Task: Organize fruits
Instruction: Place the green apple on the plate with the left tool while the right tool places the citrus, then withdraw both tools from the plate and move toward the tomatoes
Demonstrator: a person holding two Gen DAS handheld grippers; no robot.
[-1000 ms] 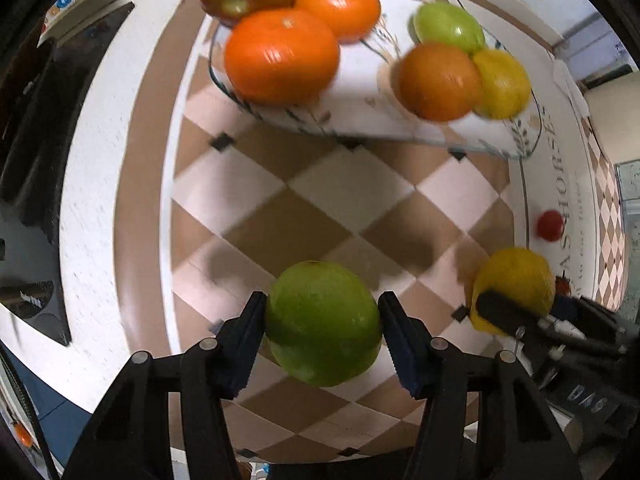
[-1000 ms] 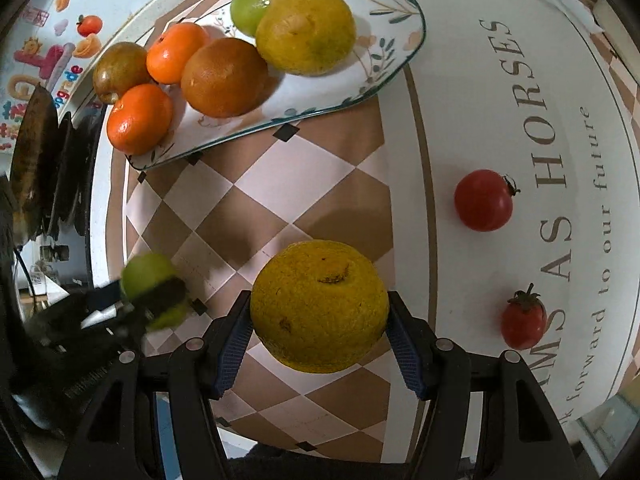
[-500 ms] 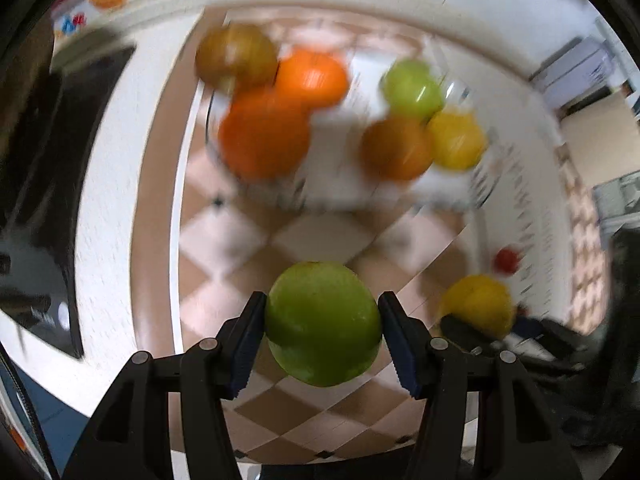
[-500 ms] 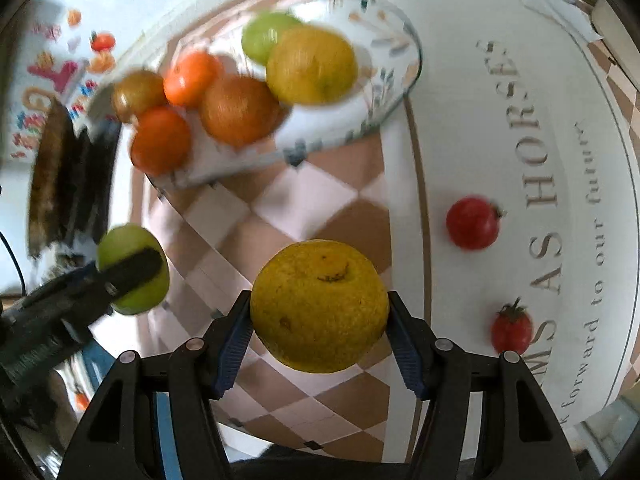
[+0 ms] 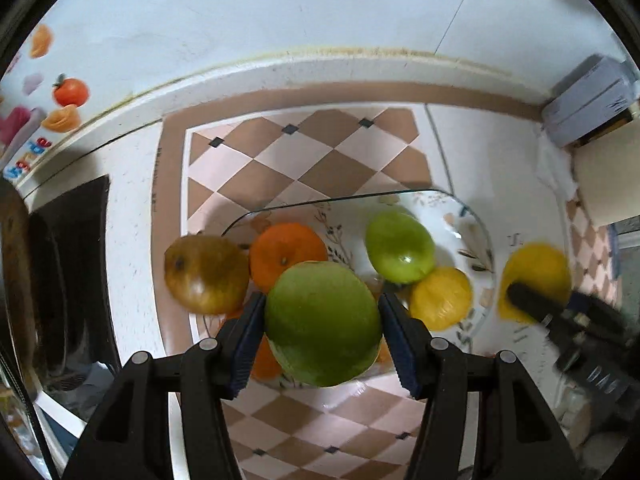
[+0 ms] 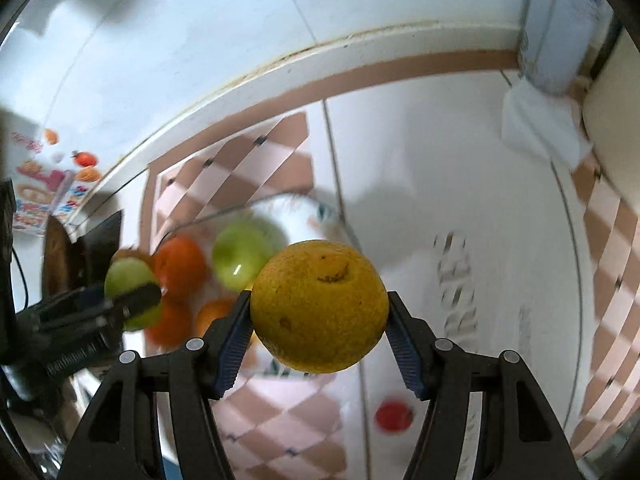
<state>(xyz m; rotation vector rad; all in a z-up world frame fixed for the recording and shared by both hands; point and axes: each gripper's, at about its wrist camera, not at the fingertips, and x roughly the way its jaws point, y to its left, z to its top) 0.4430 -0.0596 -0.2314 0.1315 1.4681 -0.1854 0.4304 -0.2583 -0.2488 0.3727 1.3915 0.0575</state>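
Observation:
My left gripper [image 5: 322,336] is shut on a green apple [image 5: 323,322] and holds it above the near part of the glass fruit plate [image 5: 476,228]. On the plate lie a brownish apple [image 5: 206,274], an orange [image 5: 288,250], a second green apple [image 5: 400,246] and a yellow citrus [image 5: 440,298]. My right gripper [image 6: 318,334] is shut on a yellow-orange citrus [image 6: 320,306], held in the air to the right of the plate [image 6: 296,210]. It shows in the left wrist view [image 5: 536,280] at the right. The left gripper with its apple [image 6: 130,280] shows in the right wrist view.
A red tomato [image 6: 394,414] lies on the white mat below my right gripper. A grey box [image 5: 588,100] and a white cloth [image 6: 540,128] stand at the back right by the wall. A dark stove [image 5: 68,280] is at the left. The checkered mat [image 5: 304,160] runs to the wall.
Both grippers have moved forward and tilted up with their fruit. The plate now sits lower in both views, under and beside the held fruit, and the wall has come into view.

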